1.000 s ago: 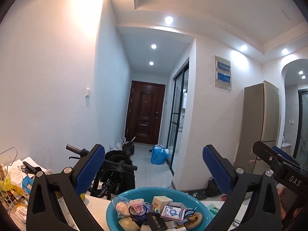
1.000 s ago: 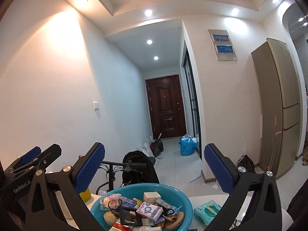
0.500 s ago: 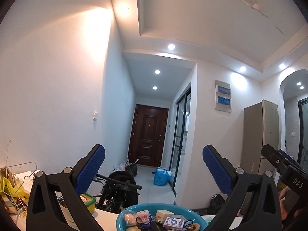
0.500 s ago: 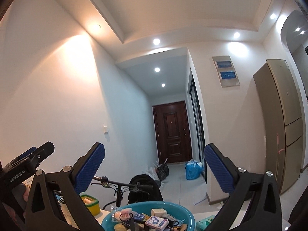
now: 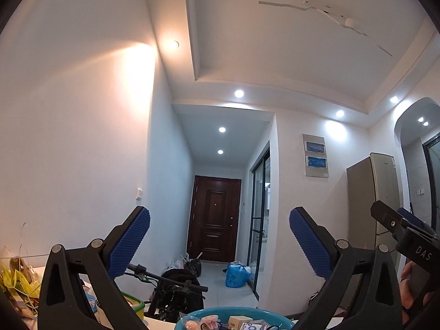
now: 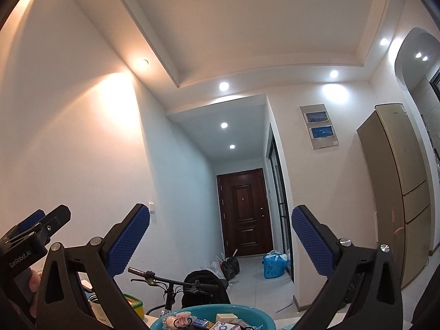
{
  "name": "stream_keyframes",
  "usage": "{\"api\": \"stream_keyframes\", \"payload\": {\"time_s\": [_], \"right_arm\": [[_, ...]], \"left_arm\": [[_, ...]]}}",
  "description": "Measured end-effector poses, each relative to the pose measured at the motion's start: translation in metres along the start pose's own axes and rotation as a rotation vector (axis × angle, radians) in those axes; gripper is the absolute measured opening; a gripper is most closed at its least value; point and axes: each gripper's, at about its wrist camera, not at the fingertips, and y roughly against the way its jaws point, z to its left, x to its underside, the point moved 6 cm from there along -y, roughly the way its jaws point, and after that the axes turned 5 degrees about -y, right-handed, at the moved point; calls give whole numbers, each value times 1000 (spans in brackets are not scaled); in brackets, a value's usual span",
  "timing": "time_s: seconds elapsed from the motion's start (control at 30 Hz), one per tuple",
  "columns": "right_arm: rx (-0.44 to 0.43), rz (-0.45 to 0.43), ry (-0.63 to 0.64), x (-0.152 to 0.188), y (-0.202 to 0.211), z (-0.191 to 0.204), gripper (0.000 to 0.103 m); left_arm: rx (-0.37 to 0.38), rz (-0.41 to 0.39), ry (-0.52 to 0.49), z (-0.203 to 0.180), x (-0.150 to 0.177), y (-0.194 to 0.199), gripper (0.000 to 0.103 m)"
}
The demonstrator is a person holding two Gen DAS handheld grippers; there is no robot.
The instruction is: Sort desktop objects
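Teal basin (image 6: 211, 317) full of small clutter sits low at the frame edge, under both my grippers. Left gripper (image 5: 219, 236) and right gripper (image 6: 220, 235) are spread wide, holding nothing, aimed at the ceiling. I'd tip both down first, pick one item on top, then close gently.
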Motion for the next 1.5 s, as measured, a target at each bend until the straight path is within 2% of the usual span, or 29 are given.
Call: {"api": "stream_keyframes", "payload": {"time_s": [0.3, 0.5, 0.63, 0.83, 0.93, 1.1, 1.33, 1.5], "right_arm": [[-3, -18, -8, -5, 8, 4, 103], [33, -8, 27, -9, 13, 4, 103], [73, -15, 27, -11, 22, 0, 103], [85, 5, 20, -12, 28, -10, 103], [96, 40, 43, -5, 26, -14, 103], [95, 123, 73, 13, 20, -19, 103], [95, 280, 82, 53, 3, -35, 103], [125, 390, 89, 90, -8, -50, 103]], "left_arm": [[0, 25, 30, 3, -1, 4, 103], [67, 91, 43, -8, 3, -1, 103], [83, 123, 28, -18, 6, 2, 103], [100, 173, -42, -38, 17, -3, 103], [104, 199, -51, -45, 29, -7, 103], [122, 266, -1, -49, 51, -13, 103], [119, 405, -25, -57, 100, -32, 103], [157, 508, -41, -67, 136, -46, 103]]}}
